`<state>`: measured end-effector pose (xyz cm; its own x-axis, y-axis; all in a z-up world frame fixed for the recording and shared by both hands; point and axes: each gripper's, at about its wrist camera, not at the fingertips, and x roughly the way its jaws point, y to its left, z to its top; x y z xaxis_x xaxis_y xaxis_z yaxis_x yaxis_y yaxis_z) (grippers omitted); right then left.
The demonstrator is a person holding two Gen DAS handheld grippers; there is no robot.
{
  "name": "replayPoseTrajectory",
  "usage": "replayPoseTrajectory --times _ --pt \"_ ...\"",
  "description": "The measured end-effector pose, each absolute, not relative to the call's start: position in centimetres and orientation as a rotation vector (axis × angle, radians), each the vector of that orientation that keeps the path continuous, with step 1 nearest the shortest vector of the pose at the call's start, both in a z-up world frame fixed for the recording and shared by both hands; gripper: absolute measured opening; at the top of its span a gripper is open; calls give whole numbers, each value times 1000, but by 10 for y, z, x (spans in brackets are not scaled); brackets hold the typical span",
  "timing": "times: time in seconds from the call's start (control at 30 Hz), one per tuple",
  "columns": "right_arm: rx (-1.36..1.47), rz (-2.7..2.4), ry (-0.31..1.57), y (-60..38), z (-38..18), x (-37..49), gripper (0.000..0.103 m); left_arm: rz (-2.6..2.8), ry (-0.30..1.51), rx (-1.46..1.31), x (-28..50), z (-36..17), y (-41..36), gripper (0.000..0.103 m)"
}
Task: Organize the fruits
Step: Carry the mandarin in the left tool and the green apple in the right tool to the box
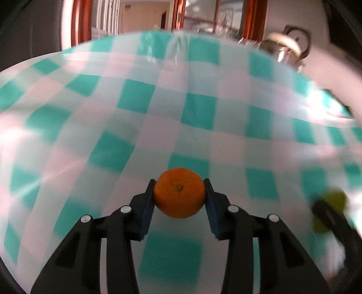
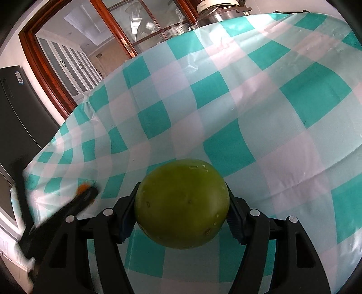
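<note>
My left gripper [image 1: 179, 192] is shut on a small orange tangerine [image 1: 179, 193] and holds it above the teal and white checked tablecloth [image 1: 203, 101]. My right gripper [image 2: 182, 208] is shut on a large round green fruit [image 2: 182, 207], held above the same cloth [image 2: 226, 101]. The right gripper with the green fruit [image 1: 332, 210] shows blurred at the right edge of the left wrist view. The left gripper with the tangerine [image 2: 82, 188] shows blurred at the lower left of the right wrist view.
A metal kettle [image 1: 285, 47] stands at the table's far right edge. A cooker pot [image 2: 219, 13] stands beyond the table's far edge. A wooden-framed glass door [image 2: 90, 45] and a dark fridge [image 2: 18, 124] lie behind the table.
</note>
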<state>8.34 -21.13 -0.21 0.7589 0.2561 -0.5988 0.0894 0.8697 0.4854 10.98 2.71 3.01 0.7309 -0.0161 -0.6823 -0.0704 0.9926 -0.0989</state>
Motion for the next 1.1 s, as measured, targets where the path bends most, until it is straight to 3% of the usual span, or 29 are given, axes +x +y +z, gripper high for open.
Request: replayPoseTrajectory --times 0.23,1.1 --pt "518 96 706 -211 -1 83 66 -26 714 -278 9 28 40 41" --pt "525 127 702 -210 0 80 66 -23 706 -363 4 21 49 42"
